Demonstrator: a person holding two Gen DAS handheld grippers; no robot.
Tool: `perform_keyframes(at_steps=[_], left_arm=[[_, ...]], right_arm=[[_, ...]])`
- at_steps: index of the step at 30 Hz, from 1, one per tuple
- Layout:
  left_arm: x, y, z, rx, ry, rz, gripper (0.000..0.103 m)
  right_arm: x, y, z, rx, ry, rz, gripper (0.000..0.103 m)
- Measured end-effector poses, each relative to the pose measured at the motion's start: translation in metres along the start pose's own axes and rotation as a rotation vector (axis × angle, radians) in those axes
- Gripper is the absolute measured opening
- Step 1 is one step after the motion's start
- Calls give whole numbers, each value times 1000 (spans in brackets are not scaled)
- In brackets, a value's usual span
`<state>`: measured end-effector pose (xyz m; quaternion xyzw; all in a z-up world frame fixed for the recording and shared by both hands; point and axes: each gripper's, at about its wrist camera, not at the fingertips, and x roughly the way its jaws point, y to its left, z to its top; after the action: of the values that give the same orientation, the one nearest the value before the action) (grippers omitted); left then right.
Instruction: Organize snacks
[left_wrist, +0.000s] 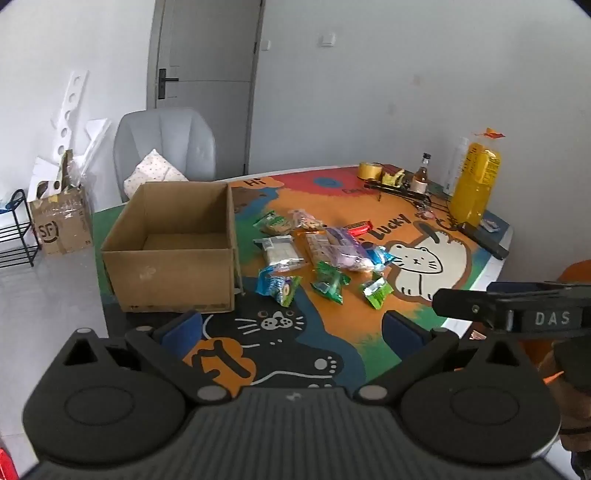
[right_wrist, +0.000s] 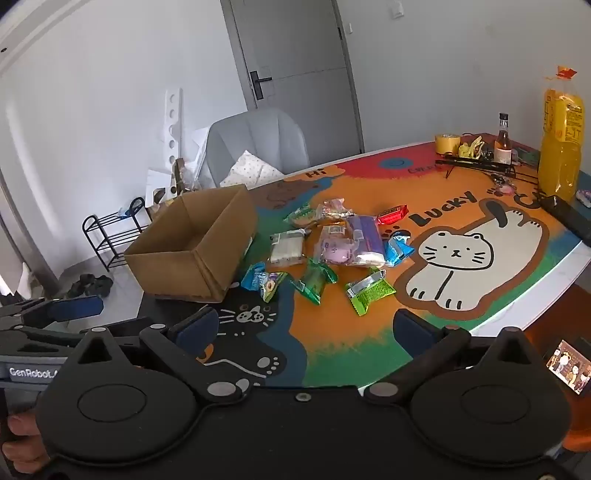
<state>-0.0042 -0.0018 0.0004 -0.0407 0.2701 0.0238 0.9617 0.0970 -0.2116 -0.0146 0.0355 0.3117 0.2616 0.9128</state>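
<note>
A pile of several wrapped snacks (left_wrist: 325, 251) (right_wrist: 332, 243) lies in the middle of a colourful cat-print table mat (left_wrist: 424, 229) (right_wrist: 461, 206). An open cardboard box (left_wrist: 173, 269) (right_wrist: 199, 258) stands left of the pile, with nothing visible inside it. My left gripper (left_wrist: 291, 328) hovers open over the near part of the mat, short of the snacks, nothing between its blue pads. My right gripper (right_wrist: 306, 328) is open too, also short of the pile; its side shows at the right of the left wrist view (left_wrist: 517, 310). The left gripper's finger (right_wrist: 74, 308) shows at the right wrist view's left edge.
At the table's far right stand a tall yellow bottle (left_wrist: 476, 181) (right_wrist: 561, 147), a small brown bottle (left_wrist: 421, 177), a yellow tape roll (left_wrist: 371, 171) and a black rack. A grey chair (left_wrist: 166, 151) with a cushion, another box (left_wrist: 62, 225) and a black shoe rack (right_wrist: 110, 236) are beyond the table.
</note>
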Motion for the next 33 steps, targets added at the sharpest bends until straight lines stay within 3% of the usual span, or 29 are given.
perform_keyframes(at_steps=[2, 5, 15, 33], left_arm=[[-5, -4, -3, 10, -8, 3, 103], [7, 5, 3, -49, 51, -25, 103], [12, 15, 0, -60, 42, -1, 103], [11, 20, 0, -54, 29, 9, 103]], right_arm=[[-3, 2, 0, 1, -14, 10, 103], [-4, 3, 4, -14, -18, 15, 103], [7, 18, -2, -61, -13, -34, 103], [11, 11, 0, -44, -19, -90, 103]])
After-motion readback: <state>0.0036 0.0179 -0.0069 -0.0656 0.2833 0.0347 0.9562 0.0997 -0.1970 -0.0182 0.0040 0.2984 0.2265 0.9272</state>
